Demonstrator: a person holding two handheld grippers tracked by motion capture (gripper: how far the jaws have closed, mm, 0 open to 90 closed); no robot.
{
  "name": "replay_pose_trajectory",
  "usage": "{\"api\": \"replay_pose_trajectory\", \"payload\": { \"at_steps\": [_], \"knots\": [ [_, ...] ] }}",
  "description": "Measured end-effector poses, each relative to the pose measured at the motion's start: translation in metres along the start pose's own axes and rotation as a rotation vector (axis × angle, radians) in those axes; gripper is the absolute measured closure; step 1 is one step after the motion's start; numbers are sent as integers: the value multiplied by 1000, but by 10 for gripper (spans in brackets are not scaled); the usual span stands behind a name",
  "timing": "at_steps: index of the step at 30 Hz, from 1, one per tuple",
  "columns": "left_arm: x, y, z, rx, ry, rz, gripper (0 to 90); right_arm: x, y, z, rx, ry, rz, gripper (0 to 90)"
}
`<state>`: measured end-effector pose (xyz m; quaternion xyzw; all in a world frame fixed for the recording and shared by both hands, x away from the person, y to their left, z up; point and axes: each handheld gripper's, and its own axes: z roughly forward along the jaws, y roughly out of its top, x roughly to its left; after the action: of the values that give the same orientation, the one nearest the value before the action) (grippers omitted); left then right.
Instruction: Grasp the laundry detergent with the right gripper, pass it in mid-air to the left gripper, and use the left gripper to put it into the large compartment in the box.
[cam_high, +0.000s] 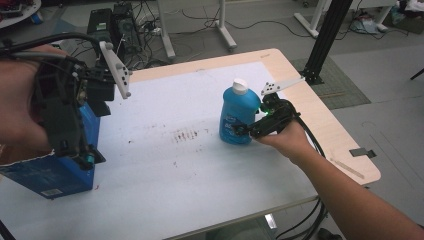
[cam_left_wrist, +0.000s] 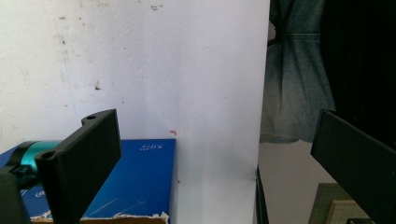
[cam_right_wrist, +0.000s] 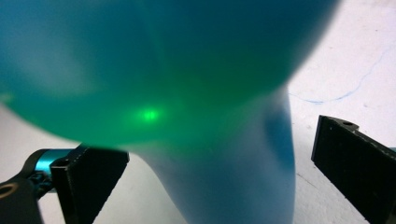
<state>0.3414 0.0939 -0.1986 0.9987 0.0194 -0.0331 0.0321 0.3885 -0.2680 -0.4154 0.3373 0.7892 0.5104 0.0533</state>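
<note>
One blue bottle (cam_high: 239, 116) stands between the wide right tongs (cam_high: 243, 129), seemingly untouched; one blue box (cam_high: 55, 172) lies under the wide left tongs (cam_high: 86, 159).

Worktop (cam_high: 320, 130): pale wood rim, white sheet (cam_high: 175, 165) over most of the top, brownish specks and smears near its centre. Floor (cam_high: 380, 100) grey and smooth. Beyond the far edge: black computer tower (cam_high: 114, 25) amid tangled cables (cam_high: 150, 20), white stand legs on castors (cam_high: 220, 25). Off the far right corner a black metal post (cam_high: 327, 35) rises from a dark gridded mat (cam_high: 335, 82). Even, soft light, no hard shadows.
</note>
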Motion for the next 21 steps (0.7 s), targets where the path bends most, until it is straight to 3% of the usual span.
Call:
{"api": "replay_pose_trajectory", "payload": {
  "at_steps": [8, 21],
  "knots": [
    [1, -1, 0, 3, -1, 3, 17, 0, 0, 2, -6, -19, -22, 118],
    [4, -1, 1, 6, -6, -3, 17, -1, 0, 5, -23, 3, -29, 175]
  ]
}}
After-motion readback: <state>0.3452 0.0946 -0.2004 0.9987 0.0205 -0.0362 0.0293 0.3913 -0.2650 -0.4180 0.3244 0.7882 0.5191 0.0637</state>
